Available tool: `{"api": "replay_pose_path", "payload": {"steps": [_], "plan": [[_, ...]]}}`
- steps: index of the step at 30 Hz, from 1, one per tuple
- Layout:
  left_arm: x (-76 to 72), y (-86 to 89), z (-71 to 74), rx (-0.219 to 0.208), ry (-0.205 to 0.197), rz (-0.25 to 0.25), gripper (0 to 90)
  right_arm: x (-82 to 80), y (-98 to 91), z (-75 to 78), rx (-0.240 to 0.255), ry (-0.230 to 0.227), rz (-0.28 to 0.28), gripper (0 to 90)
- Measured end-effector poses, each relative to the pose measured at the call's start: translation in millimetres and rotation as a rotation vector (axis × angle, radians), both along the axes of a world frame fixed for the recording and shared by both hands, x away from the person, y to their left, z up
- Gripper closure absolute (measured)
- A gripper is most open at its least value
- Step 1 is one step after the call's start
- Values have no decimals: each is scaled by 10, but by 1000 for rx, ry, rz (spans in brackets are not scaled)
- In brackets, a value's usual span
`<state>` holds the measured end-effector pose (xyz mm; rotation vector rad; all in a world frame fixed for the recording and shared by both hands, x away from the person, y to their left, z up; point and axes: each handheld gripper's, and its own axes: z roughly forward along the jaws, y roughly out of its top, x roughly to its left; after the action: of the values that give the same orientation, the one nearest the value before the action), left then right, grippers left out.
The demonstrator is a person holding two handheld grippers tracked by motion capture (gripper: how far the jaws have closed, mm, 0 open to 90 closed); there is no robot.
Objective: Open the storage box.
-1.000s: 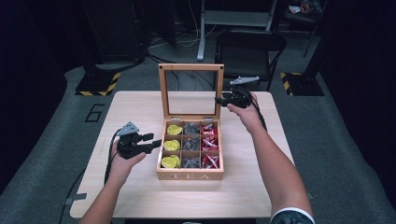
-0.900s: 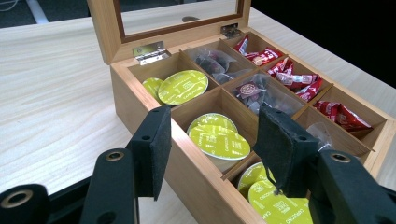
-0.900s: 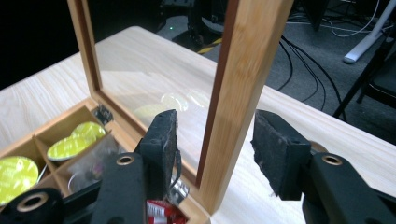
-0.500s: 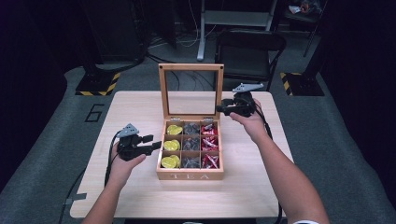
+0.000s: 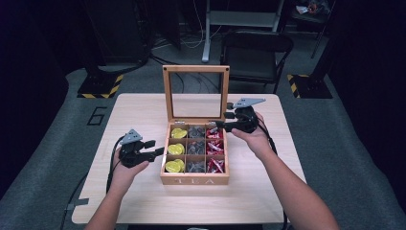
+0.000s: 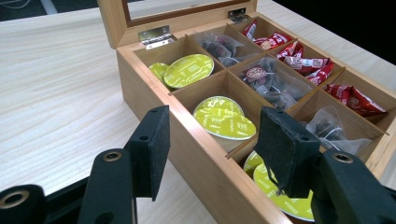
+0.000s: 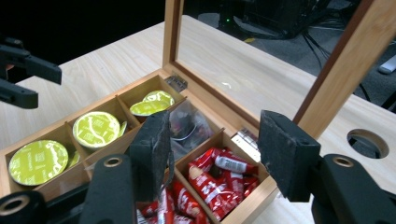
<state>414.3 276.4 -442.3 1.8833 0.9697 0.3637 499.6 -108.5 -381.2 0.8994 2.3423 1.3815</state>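
Scene: I sit at a wooden table [image 5: 268, 191] with a tea box [image 5: 194, 180] in front of me, a gripper in each hand.
Box: its glass lid [image 5: 196, 91] stands upright, fully open, hinged at the far side. Nine compartments in three columns.
Contents: green capsules [image 6: 224, 121] in the left column, clear tea bags [image 6: 273, 77] in the middle, red sachets [image 7: 212, 179] on the right.
Left gripper [image 5: 155, 152]: rests just beside the box's left wall, jaws parted and empty, aimed at the nearest capsules.
Right gripper [image 5: 221, 123]: hovers at the far right corner of the box, beside the lid's right post. Its jaws have just been opening and nothing is between them.
Done: the lid is up, so I judge the opening step finished.
Left: nothing has been lifted out; every compartment looks full. Picking an item, likely a red sachet or capsule, seems next.
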Motion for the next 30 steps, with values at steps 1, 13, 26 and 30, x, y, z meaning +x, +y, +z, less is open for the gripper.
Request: {"api": "replay_pose_path", "payload": {"steps": [1,13,26,30], "plan": [[-1,5,-2,2,1,1,447,-19,6,-10,-3,-4,5,436],[-15,18,-23,-5,6,12,443,-337,94,-186,-34,-1,58,469],[-16,12,-43,5,9,13,442,-569,107,-380,-27,42,75,526],[-18,16,-43,10,8,13,442,-645,109,-437,-60,31,79,528]]}}
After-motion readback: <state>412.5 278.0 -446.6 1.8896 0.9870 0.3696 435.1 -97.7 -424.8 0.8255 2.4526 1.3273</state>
